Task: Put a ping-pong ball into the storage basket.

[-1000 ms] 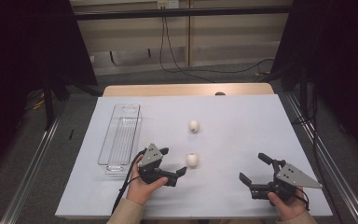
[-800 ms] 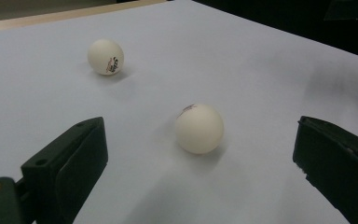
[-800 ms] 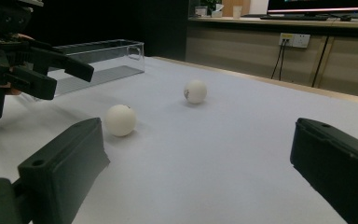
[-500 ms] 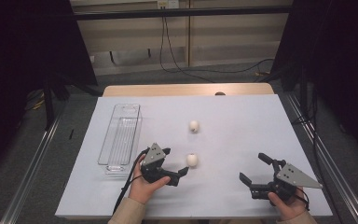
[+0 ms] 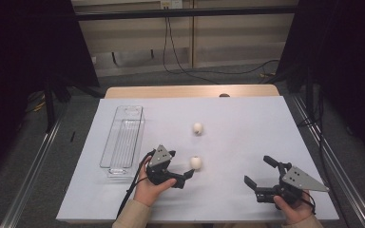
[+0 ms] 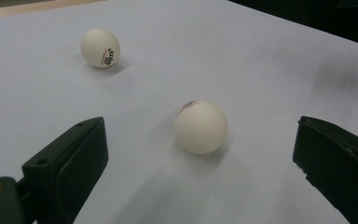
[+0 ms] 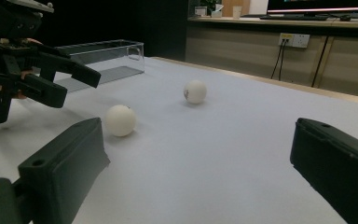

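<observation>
- The right gripper (image 5: 261, 175) sits low at the near right of the white table (image 5: 266, 128), jaws spread wide and holding nothing.
- The left gripper (image 5: 180, 172) is at the near left, jaws also wide apart; the near ball (image 6: 200, 127) lies on the table between them, probably untouched by either jaw.
- A far ball (image 5: 197, 128) rests apart toward the table's middle, bearing a small printed mark.
- A clear tray (image 5: 123, 140) lies lengthwise along the left side, beside the left gripper.

White ball (image 6: 200, 127) on table, faint print, maybe logo
</observation>
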`<action>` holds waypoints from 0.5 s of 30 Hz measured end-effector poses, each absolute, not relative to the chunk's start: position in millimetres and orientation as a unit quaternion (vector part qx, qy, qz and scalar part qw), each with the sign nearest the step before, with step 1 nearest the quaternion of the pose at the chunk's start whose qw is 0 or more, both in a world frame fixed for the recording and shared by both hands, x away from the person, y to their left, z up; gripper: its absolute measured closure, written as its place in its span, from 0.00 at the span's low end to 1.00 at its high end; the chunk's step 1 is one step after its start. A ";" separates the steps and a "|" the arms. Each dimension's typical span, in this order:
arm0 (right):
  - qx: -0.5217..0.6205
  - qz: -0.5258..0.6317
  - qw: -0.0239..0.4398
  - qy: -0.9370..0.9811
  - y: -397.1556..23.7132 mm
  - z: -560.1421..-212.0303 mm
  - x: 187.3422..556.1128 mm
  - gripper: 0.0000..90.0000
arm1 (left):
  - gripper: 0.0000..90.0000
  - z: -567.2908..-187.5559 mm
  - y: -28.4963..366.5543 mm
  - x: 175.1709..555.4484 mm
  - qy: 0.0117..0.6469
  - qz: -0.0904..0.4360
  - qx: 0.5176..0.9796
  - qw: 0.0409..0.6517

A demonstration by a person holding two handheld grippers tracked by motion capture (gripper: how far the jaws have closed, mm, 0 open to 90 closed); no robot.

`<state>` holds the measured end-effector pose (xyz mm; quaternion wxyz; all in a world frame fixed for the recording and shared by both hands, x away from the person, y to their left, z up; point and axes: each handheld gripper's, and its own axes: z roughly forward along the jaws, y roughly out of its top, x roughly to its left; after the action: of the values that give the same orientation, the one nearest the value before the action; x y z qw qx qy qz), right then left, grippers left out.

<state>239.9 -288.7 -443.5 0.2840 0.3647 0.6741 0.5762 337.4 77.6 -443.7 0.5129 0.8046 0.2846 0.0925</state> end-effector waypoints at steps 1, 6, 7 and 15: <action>0.365 0.576 0.284 0.674 -288.8 -443.5 240.0 0.03 | 0.04 -443.8 77.4 337.6 0.285 0.092 0.805 0.513; 0.364 0.576 0.284 0.674 -288.7 -443.5 239.9 0.03 | 0.04 -444.1 76.3 338.4 0.286 0.089 0.805 0.512; 0.364 0.576 0.284 0.674 -288.7 -443.5 239.9 0.03 | 0.04 -444.2 75.9 338.6 0.288 0.088 0.805 0.511; 0.364 0.576 0.284 0.674 -288.8 -443.6 240.0 0.03 | 0.04 -444.2 70.6 339.9 0.287 0.083 0.809 0.507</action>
<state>240.0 -288.8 -443.6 0.2842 0.3642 0.6742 0.5762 339.9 70.6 -444.2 0.5072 0.8085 0.2866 0.0828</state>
